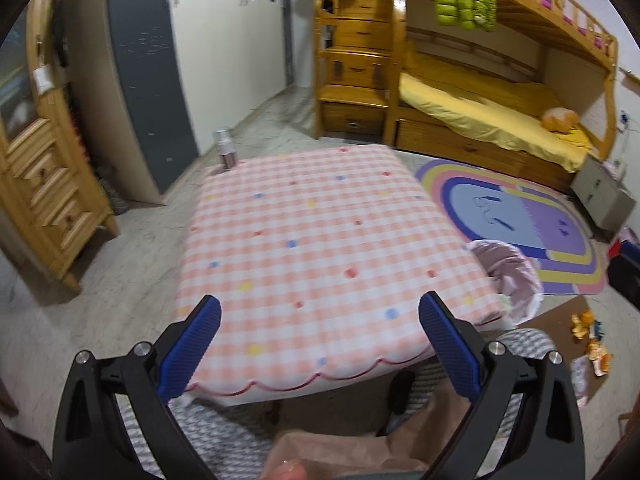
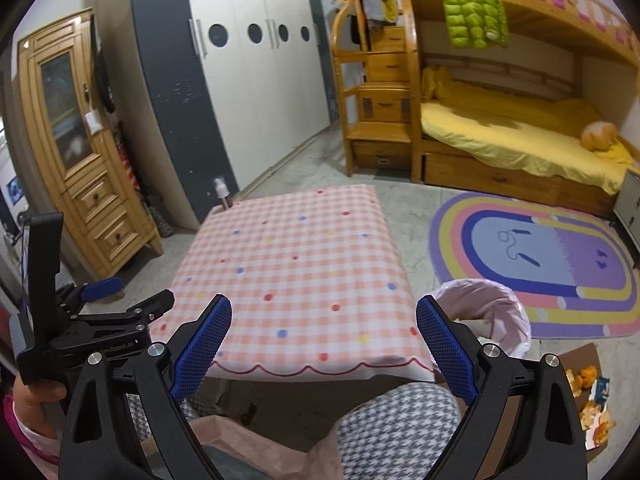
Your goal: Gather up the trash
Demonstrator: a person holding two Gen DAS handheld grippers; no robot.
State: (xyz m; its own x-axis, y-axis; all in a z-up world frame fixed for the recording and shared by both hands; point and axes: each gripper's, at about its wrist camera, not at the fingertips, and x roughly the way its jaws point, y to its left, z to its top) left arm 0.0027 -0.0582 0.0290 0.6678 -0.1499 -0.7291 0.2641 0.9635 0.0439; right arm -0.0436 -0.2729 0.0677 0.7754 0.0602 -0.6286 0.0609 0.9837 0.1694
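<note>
Both jaws released, empty, above table [image 2: 288,264] near edge; bin [image 2: 492,312] beside right corner.

The right gripper [image 2: 324,340] hangs over the near edge of the table [image 2: 296,264], jaws wide apart and empty. A lined bin [image 2: 496,312] stands just beside the table's near right corner. Orange peels [image 2: 592,404] lie on cardboard [image 2: 580,356] beyond it.
</note>
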